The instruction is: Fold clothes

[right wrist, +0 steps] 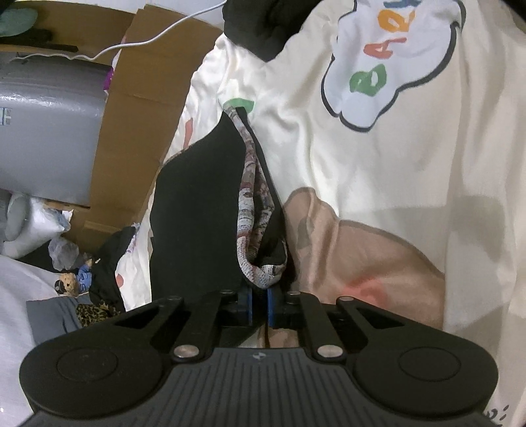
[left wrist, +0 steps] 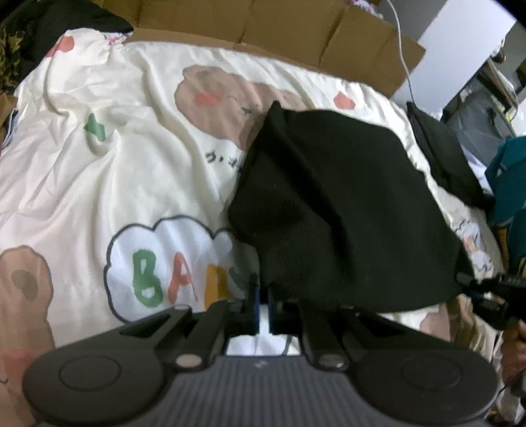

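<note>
A black garment [left wrist: 338, 203] lies partly lifted over a cream bedspread [left wrist: 108, 157] printed with bears and letters. My left gripper [left wrist: 262, 295] is shut on the near edge of the black garment, which rises from its blue pads. In the right wrist view the same black garment [right wrist: 197, 213] hangs with a patterned grey-and-maroon waistband [right wrist: 254, 230] along its edge. My right gripper [right wrist: 260, 292] is shut on that waistband end. The right gripper [left wrist: 493, 292] also shows at the right edge of the left wrist view.
Flattened brown cardboard [left wrist: 296, 29] lies beyond the bed. A second black cloth [left wrist: 440, 154] rests at the bed's right edge, with a teal garment [left wrist: 509, 184] past it. A grey case [right wrist: 42, 131], bags and a small teddy bear [right wrist: 67, 282] sit beside the bed.
</note>
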`<state>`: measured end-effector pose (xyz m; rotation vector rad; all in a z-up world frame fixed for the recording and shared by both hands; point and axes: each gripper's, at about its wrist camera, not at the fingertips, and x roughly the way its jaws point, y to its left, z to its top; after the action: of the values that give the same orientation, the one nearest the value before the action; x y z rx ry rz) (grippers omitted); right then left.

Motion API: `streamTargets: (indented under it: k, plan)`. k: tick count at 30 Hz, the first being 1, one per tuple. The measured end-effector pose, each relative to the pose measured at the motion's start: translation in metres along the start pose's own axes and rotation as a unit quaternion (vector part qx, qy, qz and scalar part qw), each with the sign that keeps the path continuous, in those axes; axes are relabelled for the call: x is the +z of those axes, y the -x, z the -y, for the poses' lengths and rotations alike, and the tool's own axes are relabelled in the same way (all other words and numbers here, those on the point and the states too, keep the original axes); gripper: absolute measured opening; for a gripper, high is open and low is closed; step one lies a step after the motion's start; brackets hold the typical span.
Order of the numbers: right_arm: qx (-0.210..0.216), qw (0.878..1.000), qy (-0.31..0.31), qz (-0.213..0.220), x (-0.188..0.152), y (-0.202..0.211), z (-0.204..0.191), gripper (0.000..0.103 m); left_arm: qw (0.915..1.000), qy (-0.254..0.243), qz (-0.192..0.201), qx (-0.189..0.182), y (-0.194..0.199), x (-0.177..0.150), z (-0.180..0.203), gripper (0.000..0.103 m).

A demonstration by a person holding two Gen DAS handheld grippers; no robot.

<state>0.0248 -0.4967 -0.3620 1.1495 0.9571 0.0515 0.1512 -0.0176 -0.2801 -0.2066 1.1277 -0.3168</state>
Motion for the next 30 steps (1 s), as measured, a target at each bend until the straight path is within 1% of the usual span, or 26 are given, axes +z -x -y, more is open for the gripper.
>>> streamTargets:
  k: [4,8,10,12,14,18,22,23,25,27,30]
  plan:
    - [-0.008,1.0,-0.012,-0.002,0.002,0.0,0.008,0.007,0.9993,0.004,-0.036,0.005,-0.014,-0.007,-0.001,0.005]
    - [-0.012,1.0,-0.014,-0.007,-0.001,0.0,0.014,0.008,0.9986,0.021,-0.048,0.007,-0.015,-0.004,-0.006,0.007]
    - [-0.013,1.0,-0.016,-0.012,-0.001,0.0,0.015,0.012,0.9987,0.016,-0.045,0.019,-0.009,0.0,-0.005,0.007]
    - [-0.011,1.0,-0.019,-0.013,-0.002,0.001,0.016,0.014,0.9988,0.009,-0.034,0.035,0.0,0.004,-0.006,0.007]
    - [-0.014,1.0,-0.016,-0.015,-0.002,0.001,0.016,0.018,0.999,0.015,-0.02,0.036,0.009,0.009,-0.008,0.007]
    - [-0.015,1.0,-0.012,-0.017,-0.003,0.002,0.015,0.02,0.9998,0.008,0.003,0.018,0.012,0.022,-0.001,0.007]
    - [-0.015,1.0,-0.012,-0.019,-0.004,0.002,0.015,0.021,0.9999,-0.003,0.006,-0.012,-0.003,0.031,0.022,0.008]
    - [-0.016,1.0,-0.011,-0.019,-0.004,0.002,0.015,0.024,0.9998,-0.01,0.007,-0.017,-0.009,0.032,0.029,0.008]
    - [-0.019,1.0,-0.009,-0.019,-0.004,0.002,0.014,0.028,0.9995,-0.024,0.006,-0.021,-0.021,0.034,0.041,0.008]
    - [-0.021,1.0,-0.007,-0.02,-0.004,0.002,0.014,0.029,0.9994,-0.022,0.001,-0.028,-0.035,0.036,0.047,0.008]
    - [-0.023,0.999,-0.001,-0.022,-0.002,0.001,0.013,0.029,0.9995,-0.026,0.0,-0.018,-0.052,0.04,0.051,0.008]
